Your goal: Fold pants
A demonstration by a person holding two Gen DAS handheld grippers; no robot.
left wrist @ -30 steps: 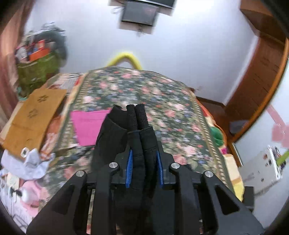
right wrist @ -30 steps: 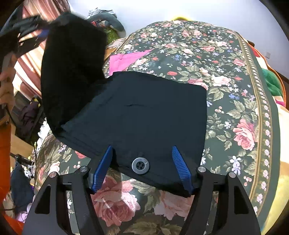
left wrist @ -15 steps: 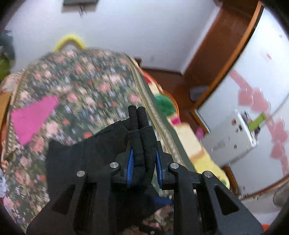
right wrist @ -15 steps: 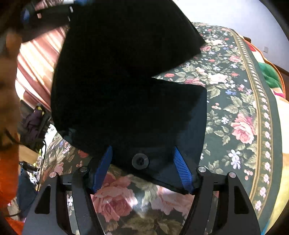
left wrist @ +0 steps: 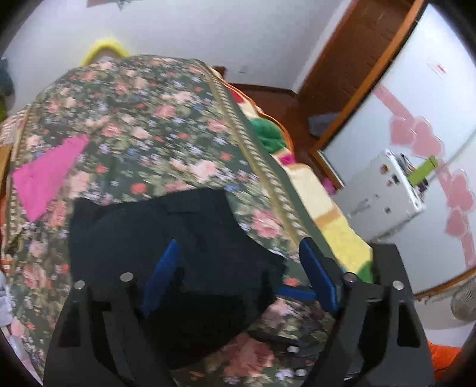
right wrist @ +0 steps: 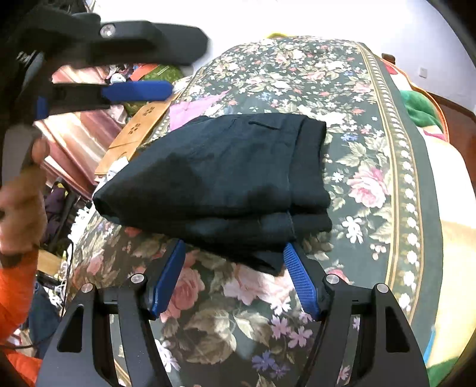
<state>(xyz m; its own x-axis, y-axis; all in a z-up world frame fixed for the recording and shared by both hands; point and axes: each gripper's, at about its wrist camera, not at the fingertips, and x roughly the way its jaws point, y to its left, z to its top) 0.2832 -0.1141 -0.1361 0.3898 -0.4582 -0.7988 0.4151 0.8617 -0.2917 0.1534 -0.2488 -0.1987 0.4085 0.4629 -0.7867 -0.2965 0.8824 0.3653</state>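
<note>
- Now final fold laid: pants (right wrist: 226, 178) stacked near bed (right wrist: 395, 166) front edge.
- Left gripper (left wrist: 238, 265), right gripper (right wrist: 235, 277): both spread wide, empty.
- Next (judgement): square edges.

We see even indoor light, left wrist view smeared by motion blur, right wrist view sharper, wall (right wrist: 342, 18) blown out, perhaps by glare, fisheye edges bent and dark.
</note>
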